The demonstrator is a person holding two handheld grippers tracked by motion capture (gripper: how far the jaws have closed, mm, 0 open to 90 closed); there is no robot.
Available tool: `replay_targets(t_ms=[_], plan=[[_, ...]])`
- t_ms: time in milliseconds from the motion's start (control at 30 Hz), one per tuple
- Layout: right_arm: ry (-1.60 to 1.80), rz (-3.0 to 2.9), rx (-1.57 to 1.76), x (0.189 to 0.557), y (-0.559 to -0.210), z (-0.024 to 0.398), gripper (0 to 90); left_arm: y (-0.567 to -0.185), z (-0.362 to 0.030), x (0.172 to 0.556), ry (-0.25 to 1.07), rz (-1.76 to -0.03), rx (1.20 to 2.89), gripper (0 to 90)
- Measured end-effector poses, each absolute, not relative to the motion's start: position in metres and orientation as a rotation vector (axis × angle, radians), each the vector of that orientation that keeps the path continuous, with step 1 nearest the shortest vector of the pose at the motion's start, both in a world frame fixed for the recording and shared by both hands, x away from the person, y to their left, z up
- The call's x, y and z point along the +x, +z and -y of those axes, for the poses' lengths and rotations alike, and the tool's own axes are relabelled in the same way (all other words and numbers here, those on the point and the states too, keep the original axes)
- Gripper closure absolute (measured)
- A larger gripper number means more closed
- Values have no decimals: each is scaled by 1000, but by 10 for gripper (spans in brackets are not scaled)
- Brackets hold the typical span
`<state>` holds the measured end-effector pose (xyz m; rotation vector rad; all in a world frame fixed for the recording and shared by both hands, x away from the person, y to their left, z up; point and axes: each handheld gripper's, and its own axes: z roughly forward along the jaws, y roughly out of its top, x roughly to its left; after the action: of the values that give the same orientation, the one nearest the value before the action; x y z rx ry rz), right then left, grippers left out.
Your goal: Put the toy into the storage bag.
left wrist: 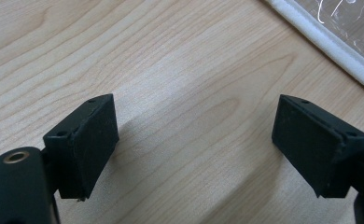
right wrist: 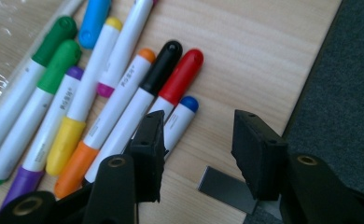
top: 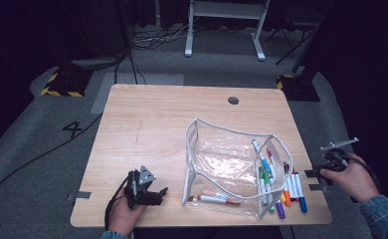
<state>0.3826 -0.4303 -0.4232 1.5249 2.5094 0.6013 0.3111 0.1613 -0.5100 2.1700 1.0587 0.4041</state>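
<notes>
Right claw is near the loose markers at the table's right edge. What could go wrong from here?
1. The markers lie side by side, touching; the open right claw may catch two or nudge neighbours.
2. The blue-capped marker lies nearest the table edge; a bump could roll it off.
3. The clear pouch looks floppy and may sag shut.

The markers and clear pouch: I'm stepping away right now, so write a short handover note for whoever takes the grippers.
Left gripper: open, empty, over bare table left of the clear pouch.
Right gripper: open, nothing between the jaws, at the table's right edge beside the loose markers.
Done: a few markers appear to lie in the pouch.
Left: the row of markers at the pouch's right end, some seemingly on its open edge, likely goes in next. Blue-capped marker lies nearest the right gripper.
</notes>
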Motion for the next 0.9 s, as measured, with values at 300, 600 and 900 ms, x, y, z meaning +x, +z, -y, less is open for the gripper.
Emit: replay_targets(t_ms=[300,600,900], plan=[[547,-2586,1572,374,-457,422,522,-510,-161,311,404,-1059,2170,147],[421,-2550,1664,368,-466,420,709,-510,-161,311,404,-1059,2170,147],[351,-2512,1700,366,-458,420,768,-510,-161,311,405,-1058,2170,147]])
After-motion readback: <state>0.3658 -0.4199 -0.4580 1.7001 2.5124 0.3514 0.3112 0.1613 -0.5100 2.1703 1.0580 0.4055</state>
